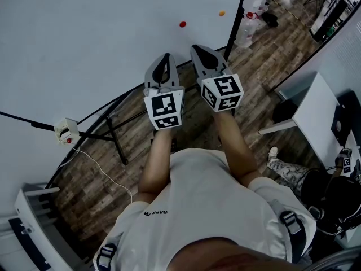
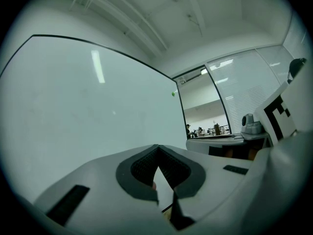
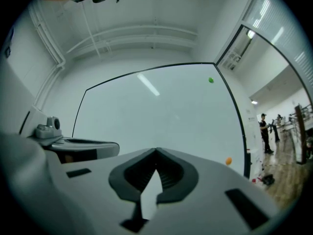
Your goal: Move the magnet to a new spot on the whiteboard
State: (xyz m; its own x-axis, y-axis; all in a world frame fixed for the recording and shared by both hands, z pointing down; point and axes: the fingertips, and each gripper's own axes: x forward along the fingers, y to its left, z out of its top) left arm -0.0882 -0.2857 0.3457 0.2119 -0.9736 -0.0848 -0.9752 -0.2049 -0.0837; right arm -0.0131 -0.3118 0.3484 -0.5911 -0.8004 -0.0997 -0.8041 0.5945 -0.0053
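Observation:
The whiteboard (image 1: 84,38) fills the upper left of the head view. A red magnet (image 1: 181,23) and an orange magnet (image 1: 221,13) stick to it near its right edge. The right gripper view shows the orange magnet (image 3: 228,160) and a green magnet (image 3: 211,80) higher up; the green magnet (image 2: 173,93) also appears small in the left gripper view. My left gripper (image 1: 164,61) and right gripper (image 1: 200,52) are held side by side in front of the board, short of it and below the red magnet. Both are shut with nothing in them; the left gripper (image 2: 157,147) and right gripper (image 3: 156,151) point at bare board.
The board's black stand legs (image 1: 115,134) rest on the wooden floor below. A white socket box (image 1: 66,130) with a cable hangs at the left. A white table (image 1: 316,109) and a seated person's leg (image 1: 290,171) are at the right. People stand far off in the room (image 3: 264,129).

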